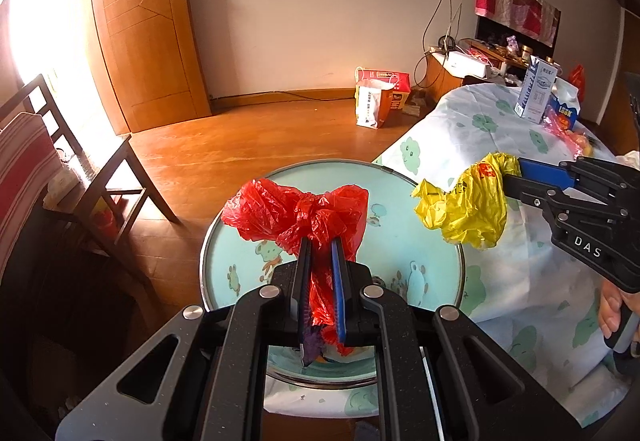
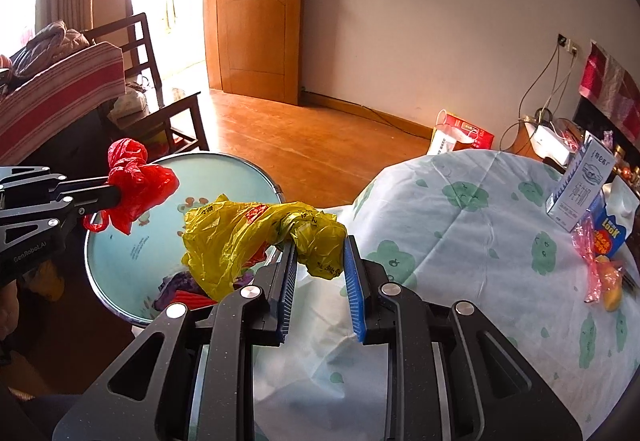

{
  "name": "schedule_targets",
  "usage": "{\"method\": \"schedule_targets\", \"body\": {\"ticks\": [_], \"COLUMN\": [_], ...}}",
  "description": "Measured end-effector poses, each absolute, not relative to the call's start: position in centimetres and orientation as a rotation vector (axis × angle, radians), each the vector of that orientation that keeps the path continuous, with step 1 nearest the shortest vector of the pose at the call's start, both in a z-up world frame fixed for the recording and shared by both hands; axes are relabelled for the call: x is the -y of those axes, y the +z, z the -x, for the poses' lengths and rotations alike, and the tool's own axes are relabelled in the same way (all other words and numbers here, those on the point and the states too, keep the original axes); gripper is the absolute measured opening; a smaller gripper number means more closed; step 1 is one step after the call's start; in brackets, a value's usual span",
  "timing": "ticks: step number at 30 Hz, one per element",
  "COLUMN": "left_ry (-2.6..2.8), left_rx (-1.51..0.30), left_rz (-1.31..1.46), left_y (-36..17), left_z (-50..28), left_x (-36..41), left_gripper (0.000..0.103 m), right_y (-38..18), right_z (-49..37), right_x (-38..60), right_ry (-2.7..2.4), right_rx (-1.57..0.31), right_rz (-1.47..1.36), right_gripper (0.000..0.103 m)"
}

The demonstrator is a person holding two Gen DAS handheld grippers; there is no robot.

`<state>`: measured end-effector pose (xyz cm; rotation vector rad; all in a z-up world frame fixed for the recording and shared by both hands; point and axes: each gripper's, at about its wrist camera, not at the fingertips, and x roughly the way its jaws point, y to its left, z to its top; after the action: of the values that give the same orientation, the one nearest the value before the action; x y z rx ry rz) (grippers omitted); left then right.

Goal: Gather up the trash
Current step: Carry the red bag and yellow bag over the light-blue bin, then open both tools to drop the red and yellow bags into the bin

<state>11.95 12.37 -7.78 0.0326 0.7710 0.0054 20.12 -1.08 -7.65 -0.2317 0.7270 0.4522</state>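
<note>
The left gripper clamped a red bag, the right gripper a yellow bag, over the bin; neither dropped yet, and wrappers remained on the table.

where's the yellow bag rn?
Clamped in the right tongs, the yellow bag hangs over the basin's near rim, right of the red bag.
</note>
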Motion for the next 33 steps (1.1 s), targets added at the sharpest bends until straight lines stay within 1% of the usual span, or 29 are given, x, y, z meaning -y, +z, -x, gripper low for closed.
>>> {"method": "schedule_targets", "body": {"ticks": [33], "left_ry": [0.028], "left_rx": [-0.767], "left_rz": [0.0], "left_y": [-7.7], "left_z": [-11.9], "left_x": [-13.9], "left_gripper": [0.01], "right_y": [-7.4], "right_z": [-19.9], "right_x": [-1.3], "right_ry": [0.521], "right_rx": [-0.715], "right_rz": [0.269], "right_gripper": [0.025]}}
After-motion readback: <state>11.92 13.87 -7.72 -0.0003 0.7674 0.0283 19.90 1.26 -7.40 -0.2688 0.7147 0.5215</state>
